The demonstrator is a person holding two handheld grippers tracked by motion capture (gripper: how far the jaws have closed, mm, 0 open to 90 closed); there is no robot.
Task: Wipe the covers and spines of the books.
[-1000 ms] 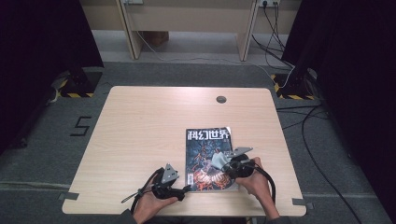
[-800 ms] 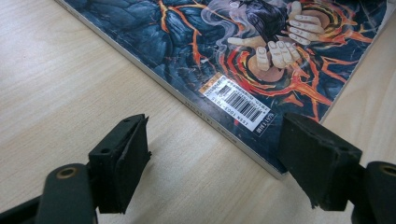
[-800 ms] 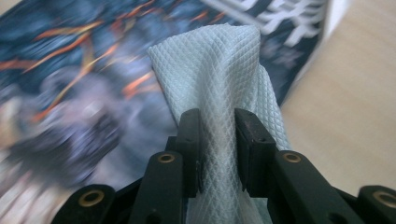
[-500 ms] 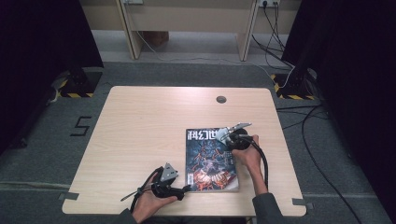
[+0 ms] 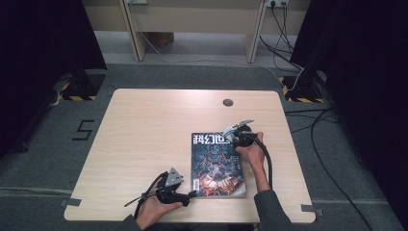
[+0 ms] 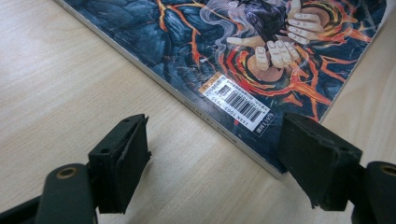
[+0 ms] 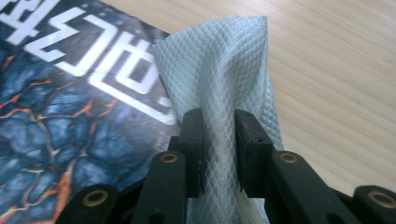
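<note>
White wipe point(image 7: 219, 70) pinched tight in the right gripper point(image 7: 219, 154) fingers, parked on the magazine's point(image 5: 216, 163) top right corner, mid-counter point(image 5: 144, 125). Looks like mid-wipe. Next: drag down the cover. Left gripper point(image 6: 215, 163) fingers spread, empty, hovering by the lower-left corner.

The magazine point(image 5: 217, 163) carries large white Chinese title characters, 科幻世, across the top of its cover; the rest is covered. A white barcode label point(image 6: 236, 101) sits at its lower spine corner, digits too small to read. Left of the table point(image 5: 144, 134), "5" point(image 5: 84, 129) marks the floor.
</note>
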